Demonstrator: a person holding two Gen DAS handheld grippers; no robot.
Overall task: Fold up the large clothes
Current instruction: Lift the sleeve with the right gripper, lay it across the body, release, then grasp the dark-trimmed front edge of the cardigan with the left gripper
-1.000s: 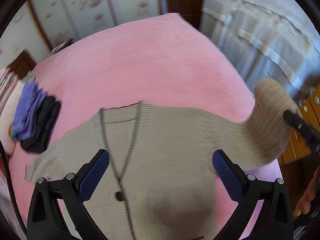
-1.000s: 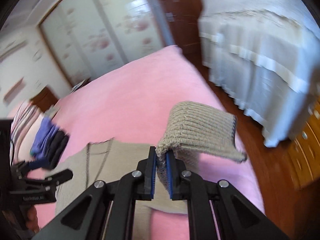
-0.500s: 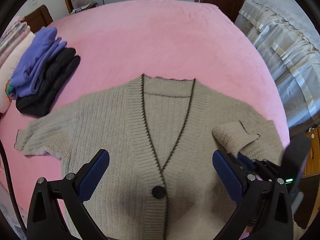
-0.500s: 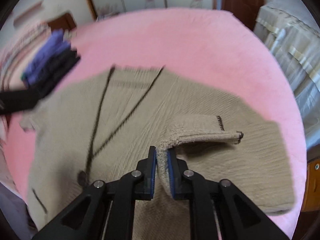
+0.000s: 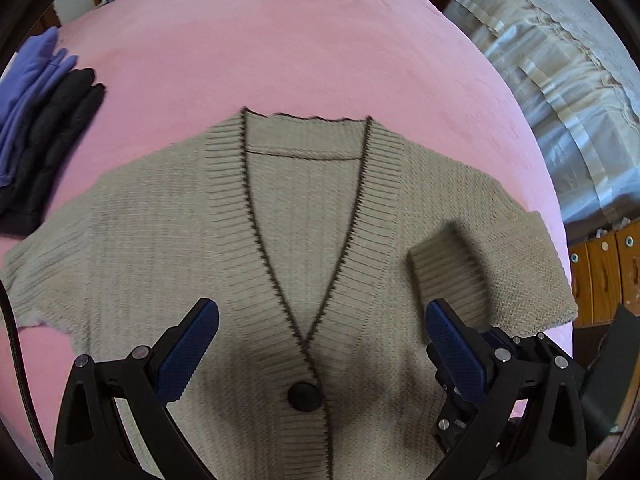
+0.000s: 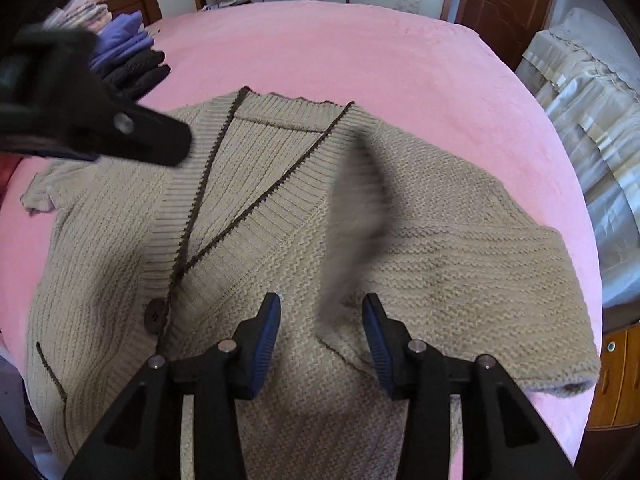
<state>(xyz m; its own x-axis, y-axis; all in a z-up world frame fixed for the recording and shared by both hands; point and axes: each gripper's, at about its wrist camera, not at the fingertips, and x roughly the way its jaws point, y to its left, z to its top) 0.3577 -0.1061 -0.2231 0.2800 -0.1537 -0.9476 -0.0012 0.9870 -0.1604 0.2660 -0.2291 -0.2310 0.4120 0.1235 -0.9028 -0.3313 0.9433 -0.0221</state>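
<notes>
Lying face up on the pink bed (image 5: 320, 40), the beige cardigan (image 5: 168, 240) spreads ahead of both claws. The left claw (image 5: 320, 344) hangs wide and empty above the button (image 5: 305, 397). The right claw (image 6: 320, 340) is parted, with the blurred sleeve cuff (image 6: 352, 216) folded inward just ahead of it. Judging by this, one sleeve fold is finishing; next comes gripping the outstretched sleeve (image 5: 36, 272) far left.

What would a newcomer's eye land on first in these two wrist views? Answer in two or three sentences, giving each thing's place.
The beige knit cardigan spread face up across the pink bed cover, its dark-edged V-neck leading down to one dark button. One sleeve lies folded in over the front, just beyond the open right gripper. A purple and black stack of folded clothes sits at the bed's far left.
</notes>
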